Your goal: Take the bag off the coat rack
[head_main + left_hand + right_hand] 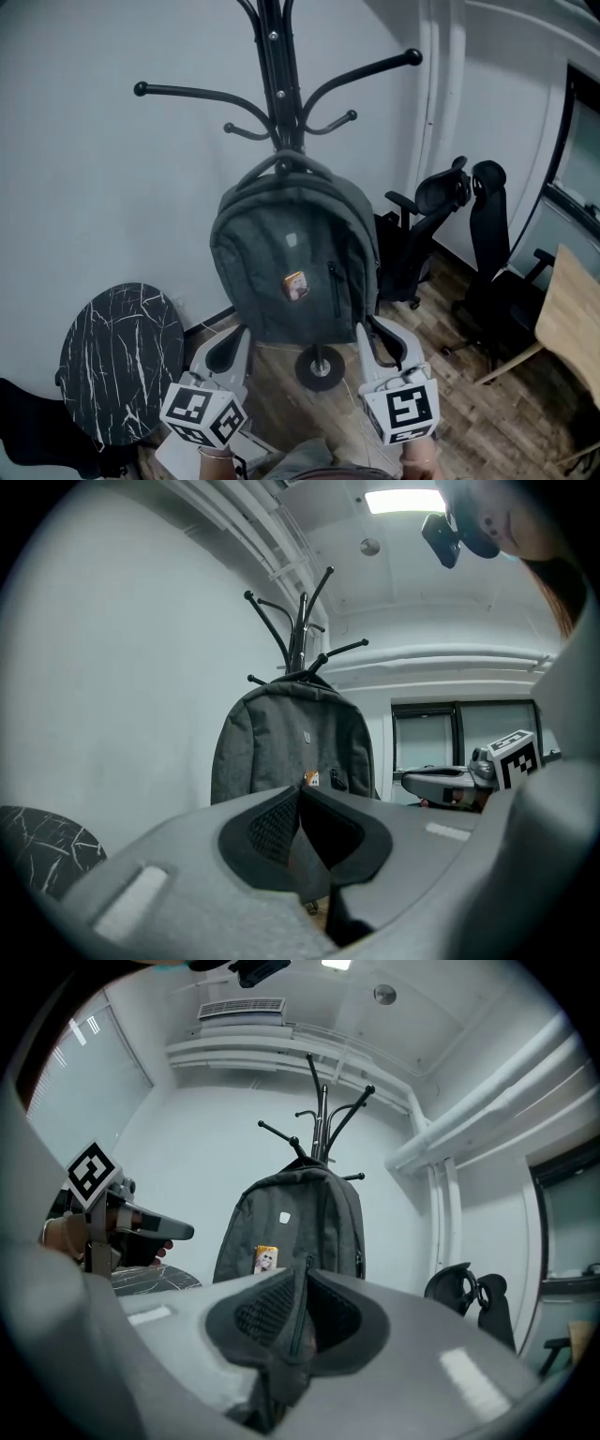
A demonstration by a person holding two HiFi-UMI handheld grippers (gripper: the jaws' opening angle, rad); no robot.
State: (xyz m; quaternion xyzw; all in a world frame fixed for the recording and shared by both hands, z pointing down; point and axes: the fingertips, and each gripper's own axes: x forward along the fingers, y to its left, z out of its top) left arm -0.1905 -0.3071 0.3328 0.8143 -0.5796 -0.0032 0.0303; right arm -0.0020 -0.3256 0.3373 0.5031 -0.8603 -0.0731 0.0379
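A dark grey backpack (295, 262) hangs by its top loop from a black coat rack (277, 56) against the white wall. It also fills the middle of the left gripper view (291, 742) and the right gripper view (291, 1227). Both grippers are level in front of its lower part and do not touch it. My left gripper (236, 336) sits by the bag's lower left, its jaws shut and empty (300, 791). By the lower right is my right gripper (367, 330), its jaws a thin slit apart with nothing between them (307, 1265).
A round black marble side table (122, 361) stands low on the left. The rack's round base (321, 367) rests on the wood floor under the bag. Black office chairs (441, 216) and a wooden table (572, 319) stand at the right.
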